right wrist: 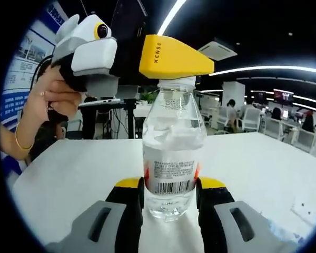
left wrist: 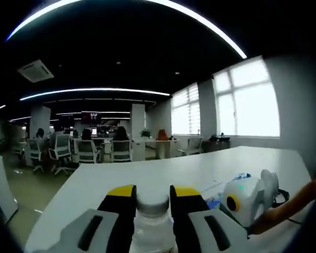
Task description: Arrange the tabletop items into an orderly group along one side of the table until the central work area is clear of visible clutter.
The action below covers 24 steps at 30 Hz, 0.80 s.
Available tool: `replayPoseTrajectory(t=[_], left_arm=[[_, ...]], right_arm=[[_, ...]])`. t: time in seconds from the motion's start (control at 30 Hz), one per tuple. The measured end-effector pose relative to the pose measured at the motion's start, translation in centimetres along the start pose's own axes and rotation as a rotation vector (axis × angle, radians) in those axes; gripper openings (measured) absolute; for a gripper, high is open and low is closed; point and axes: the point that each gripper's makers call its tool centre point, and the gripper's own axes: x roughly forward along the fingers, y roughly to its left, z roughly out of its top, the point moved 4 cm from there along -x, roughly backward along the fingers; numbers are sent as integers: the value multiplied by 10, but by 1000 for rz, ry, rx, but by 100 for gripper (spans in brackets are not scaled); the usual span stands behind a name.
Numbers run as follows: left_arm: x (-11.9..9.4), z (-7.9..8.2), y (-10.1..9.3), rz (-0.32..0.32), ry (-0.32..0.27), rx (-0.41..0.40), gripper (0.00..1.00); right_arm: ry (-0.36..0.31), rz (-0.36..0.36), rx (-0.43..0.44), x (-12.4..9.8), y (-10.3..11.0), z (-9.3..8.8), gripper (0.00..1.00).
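Open-plan office space stretches behind the white table (left wrist: 163, 174); people sit in office chairs (left wrist: 87, 150) at desks far off, strip lights (left wrist: 95, 90) curve across the dark ceiling, and bright windows (left wrist: 247, 103) line the wall on one side.

Left gripper view: the left gripper (left wrist: 153, 197) rises from the bottom with its yellow-tipped jaws closed narrowly on the neck of a clear water bottle (left wrist: 152, 221), the pale cap sitting just between the tips; beyond it the tabletop lies broad and bare to its far edge; to the right the right gripper (left wrist: 253, 197) comes in as a white-and-grey body, near the bottle, with some blue-and-white flat item (left wrist: 237, 178) lying on the table just behind it, too small to tell what; a dark cable (left wrist: 280, 197) trails beside it.

Right gripper view: the right gripper's (right wrist: 169, 187) jaws stand either side of the bottle's (right wrist: 171, 153) lower body at the barcode label, pressed close against it; the bottle stands upright on the table (right wrist: 68, 174); above, the left gripper (right wrist: 174, 58) meets the cap from the top, its yellow jaw crossing over the neck, held by a hand (right wrist: 55, 100) with a bracelet; posters (right wrist: 26, 58) hang on the wall at left; more chairs and seated people (right wrist: 231, 113) show behind at right.
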Motion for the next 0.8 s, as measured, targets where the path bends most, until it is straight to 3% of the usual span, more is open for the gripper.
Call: replayPoseTrajectory(t=[0.47, 0.8], left_arm=[[-8, 5, -4, 18, -5, 70, 29], [-14, 13, -20, 5, -24, 97, 30]], right_arm=[[20, -14, 37, -2, 2, 0, 38], [24, -5, 68, -17, 6, -4, 37]])
